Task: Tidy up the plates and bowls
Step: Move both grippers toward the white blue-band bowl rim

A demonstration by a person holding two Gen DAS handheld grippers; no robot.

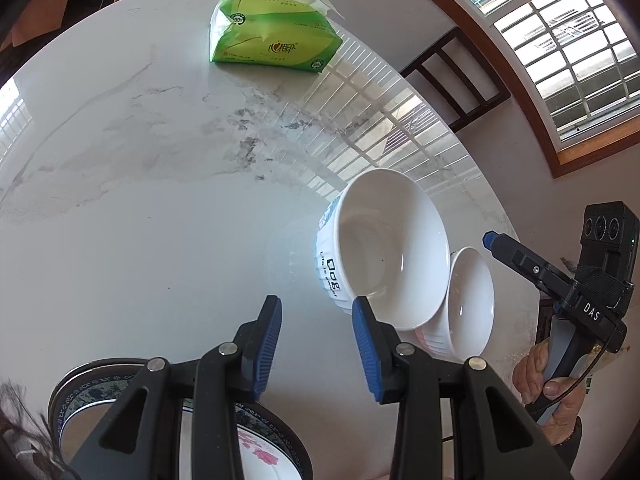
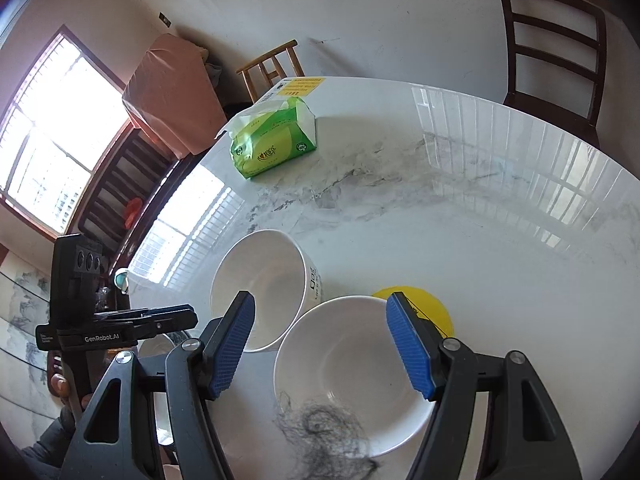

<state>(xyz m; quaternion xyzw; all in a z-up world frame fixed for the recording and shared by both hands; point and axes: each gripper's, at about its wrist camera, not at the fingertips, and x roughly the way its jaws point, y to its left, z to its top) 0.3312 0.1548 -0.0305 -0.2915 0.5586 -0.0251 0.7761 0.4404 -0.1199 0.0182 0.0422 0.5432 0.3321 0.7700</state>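
Note:
A large white bowl [image 1: 384, 252] [image 2: 260, 288] with dark lettering on its side stands on the marble table [image 1: 160, 200]. Close beside it stands a smaller white bowl [image 1: 468, 304] [image 2: 348, 372]. My right gripper [image 2: 322, 348] [image 1: 489, 240] hovers open just over the smaller bowl, its fingers astride the rim without pressing on it. My left gripper [image 1: 316, 344] [image 2: 192, 316] is open and empty, just left of the large bowl. Under it lies a plate [image 1: 100, 384] with a blue patterned rim and pink flowers.
A green tissue pack [image 1: 272, 36] [image 2: 276, 140] lies at the far side of the table. A yellow round thing [image 2: 424, 308] lies just behind the smaller bowl. A dark chair [image 2: 556, 52] stands past the table edge. A hand [image 1: 536, 376] holds the right gripper's handle.

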